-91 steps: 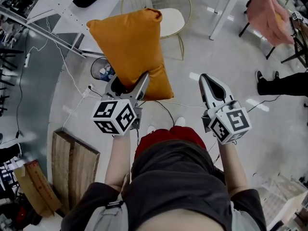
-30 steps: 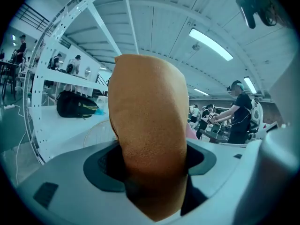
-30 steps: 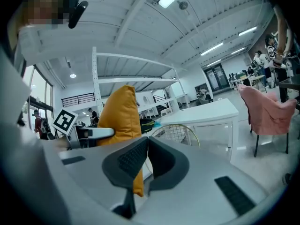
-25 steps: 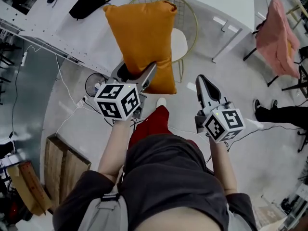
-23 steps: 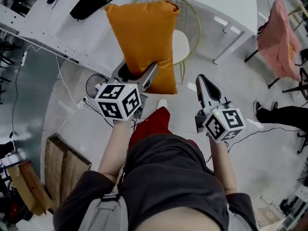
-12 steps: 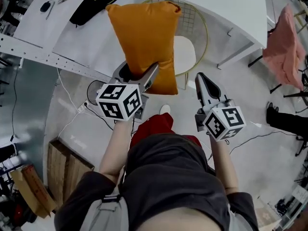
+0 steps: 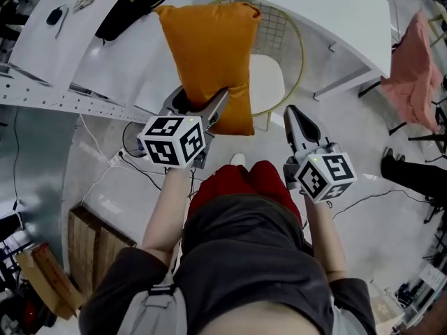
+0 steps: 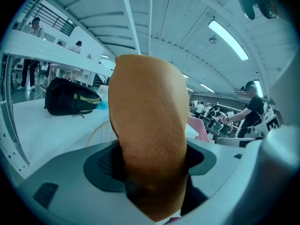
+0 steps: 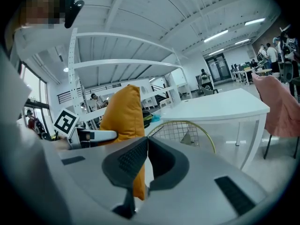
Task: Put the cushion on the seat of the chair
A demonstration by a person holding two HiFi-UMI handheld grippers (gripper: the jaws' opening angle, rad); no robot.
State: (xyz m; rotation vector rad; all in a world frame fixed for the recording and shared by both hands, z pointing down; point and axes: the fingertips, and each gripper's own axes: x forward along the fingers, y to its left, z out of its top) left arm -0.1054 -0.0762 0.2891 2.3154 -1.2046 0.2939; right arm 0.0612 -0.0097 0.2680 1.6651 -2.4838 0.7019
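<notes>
Head view, cushion: the orange cushion [image 7: 208,58] hangs in the air and stands up toward 12 o'clock from the left gripper [image 7: 201,103]. It is not on the chair yet.
Cushion, change: compared with a second ago, it keeps the same pose in the grip. The scene beneath it has slid down the picture, so the person has walked closer to the chair.
Left gripper: its jaws pinch the lower edge of the cushion. In the left gripper view the cushion [image 8: 150,139] fills the gap between the two pads, and the grip has not changed.
Seat: the white seat [image 7: 269,82] shows at 3 o'clock of the cushion and is partly covered by the cushion's right edge. It is nearer to the grippers than before.
Chair: the gold wire back [image 7: 299,47] curves around the seat from 12 to 4 o'clock.
Right gripper: the right gripper [image 7: 293,117] has its jaws pressed together on nothing. It sits at 3 o'clock of the left one and has travelled forward with it.
Table: the white table [image 7: 328,12] lies beyond the chair, at 1 o'clock.
Meaning for the task: I judge that the approach is almost finished. The cushion must now move toward 3 o'clock over the seat, go down and be released.
</notes>
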